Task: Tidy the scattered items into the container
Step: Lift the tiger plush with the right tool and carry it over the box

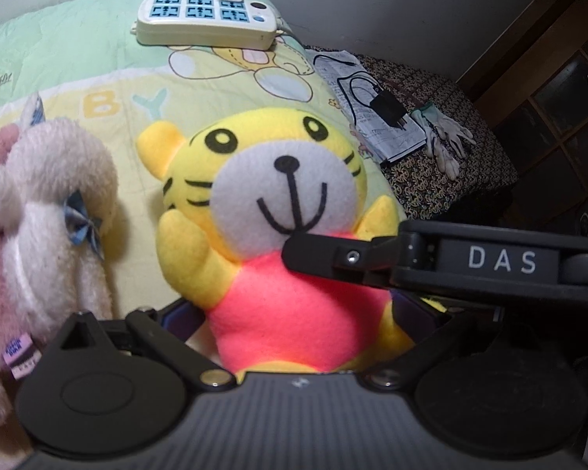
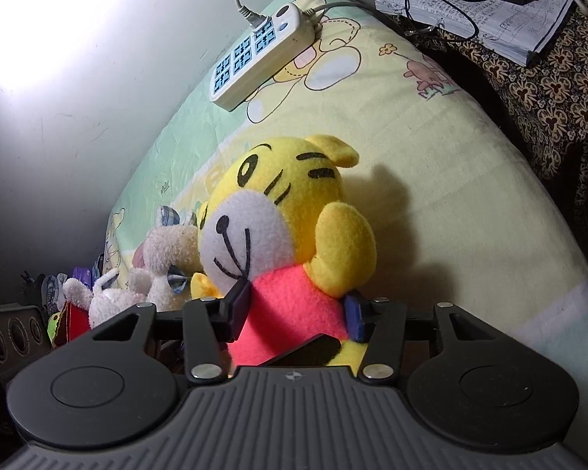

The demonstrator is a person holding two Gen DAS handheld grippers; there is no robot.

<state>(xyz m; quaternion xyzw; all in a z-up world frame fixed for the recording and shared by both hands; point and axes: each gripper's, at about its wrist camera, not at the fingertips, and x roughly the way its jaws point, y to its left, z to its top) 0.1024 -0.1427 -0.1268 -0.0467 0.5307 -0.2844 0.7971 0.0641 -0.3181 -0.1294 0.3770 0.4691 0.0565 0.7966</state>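
A yellow tiger plush [image 1: 278, 211] with a pink body sits upright on a pastel quilt [image 1: 98, 78]. My left gripper [image 1: 294, 321] has its jaws on both sides of the plush's lower body. My right gripper [image 2: 294, 309] is shut on the tiger plush [image 2: 290, 235] at its pink belly, and one of its black fingers [image 1: 325, 256] shows in the left wrist view under the chin. A white plush [image 1: 55, 211] with a blue bow lies left of the tiger, and it also shows in the right wrist view [image 2: 164, 262].
A white power strip [image 1: 207, 19] with a plugged cable lies at the quilt's far edge by the wall. A notebook with a black charger [image 1: 384, 109] and white gloves [image 1: 447, 141] lie on a patterned cover to the right. More plush toys [image 2: 94, 297] are piled at the left.
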